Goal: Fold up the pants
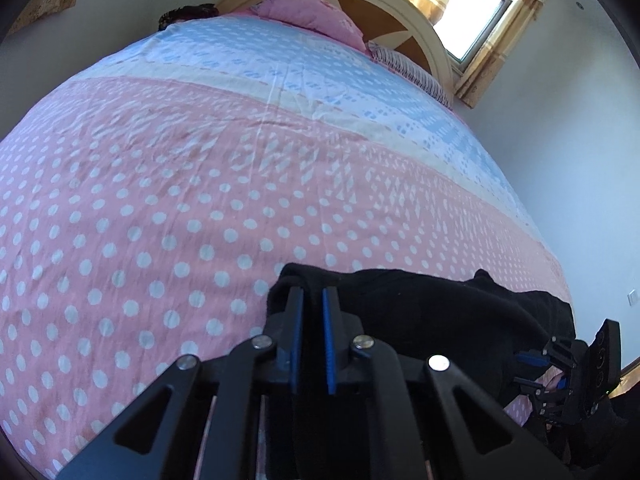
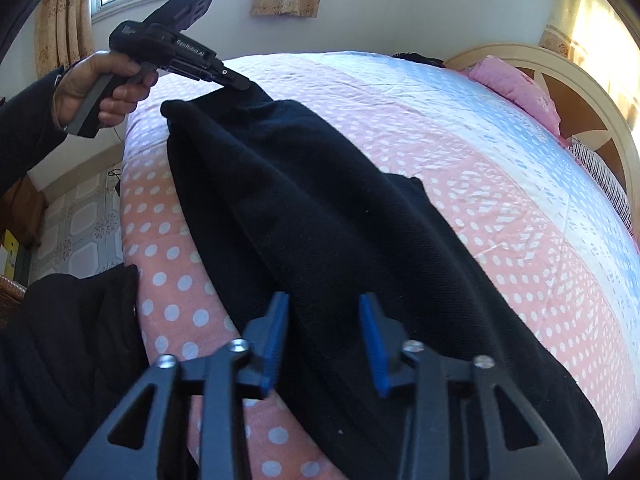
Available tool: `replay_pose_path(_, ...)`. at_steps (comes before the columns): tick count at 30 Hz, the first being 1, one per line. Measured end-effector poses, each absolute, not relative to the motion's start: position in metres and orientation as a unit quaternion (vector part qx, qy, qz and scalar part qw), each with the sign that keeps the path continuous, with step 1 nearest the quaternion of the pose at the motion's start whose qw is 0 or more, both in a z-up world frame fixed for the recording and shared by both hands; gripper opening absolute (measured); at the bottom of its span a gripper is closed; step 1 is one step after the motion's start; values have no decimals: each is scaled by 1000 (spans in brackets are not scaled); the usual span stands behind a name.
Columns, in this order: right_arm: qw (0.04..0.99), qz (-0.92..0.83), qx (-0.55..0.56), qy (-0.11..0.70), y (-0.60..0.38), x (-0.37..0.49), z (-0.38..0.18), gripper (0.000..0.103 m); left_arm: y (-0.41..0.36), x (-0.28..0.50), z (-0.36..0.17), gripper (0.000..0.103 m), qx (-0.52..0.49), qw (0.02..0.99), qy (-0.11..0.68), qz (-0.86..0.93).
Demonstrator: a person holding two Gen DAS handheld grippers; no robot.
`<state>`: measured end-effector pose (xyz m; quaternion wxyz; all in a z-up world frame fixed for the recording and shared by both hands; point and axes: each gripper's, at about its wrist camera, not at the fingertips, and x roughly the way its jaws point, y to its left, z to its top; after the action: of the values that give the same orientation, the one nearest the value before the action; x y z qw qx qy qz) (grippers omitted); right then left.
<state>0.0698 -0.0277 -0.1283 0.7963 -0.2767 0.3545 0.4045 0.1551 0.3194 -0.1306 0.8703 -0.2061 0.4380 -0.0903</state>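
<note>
Black pants (image 2: 320, 220) lie stretched along the near edge of the bed. My left gripper (image 1: 312, 294) is shut on one end of the pants (image 1: 420, 308), lifting it a little; in the right wrist view it (image 2: 244, 82) pinches that far end. My right gripper (image 2: 324, 304) is open, its blue pads either side of the pants' near part, fabric between the jaws. It shows small in the left wrist view (image 1: 524, 368).
The bed has a pink polka-dot and blue sheet (image 1: 200, 160), pink pillow (image 1: 312, 12) and cream headboard (image 1: 424, 36). A window (image 1: 476, 8) is behind. Tiled floor (image 2: 80, 220) lies beside the bed; the person's dark clothing (image 2: 68, 340) is at left.
</note>
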Motion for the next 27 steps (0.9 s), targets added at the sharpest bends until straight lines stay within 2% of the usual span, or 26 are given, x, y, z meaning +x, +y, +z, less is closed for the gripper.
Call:
replay_pose_path(2, 791, 415, -267, 362, -27, 68, -126, 5, 323, 155, -132, 9, -215, 868, 438, -90)
replay_pose_path(3, 791, 415, -268, 360, -28, 66, -124, 4, 324, 154, -132, 9, -216, 868, 438, -90)
replay_pose_path(11, 762, 441, -298, 369, -25, 35, -120, 3, 322, 154, -132, 9, -209, 870, 438, -91)
replay_pose_path(19, 773, 431, -292, 362, -32, 42, -123, 5, 320, 133, -119, 9, -181, 882, 424, -96)
replay_pose_path(20, 769, 437, -285, 370, -34, 44, -123, 10, 320, 126, -115, 9, -171, 888, 418, -94)
replay_pose_path(22, 772, 433, -282, 370, -38, 46, -122, 34, 320, 116, -108, 9, -154, 895, 410, -84)
replay_pose_path(23, 774, 431, -281, 370, -41, 46, -121, 56, 320, 111, -104, 9, -147, 899, 406, -80)
replay_pose_path(24, 775, 433, -275, 369, -44, 45, -118, 60, 318, 106, -99, 9, -138, 903, 400, -77)
replay_pose_path(27, 786, 439, -250, 357, -54, 43, -104, 60, 306, 96, -88, 9, -116, 912, 385, -78)
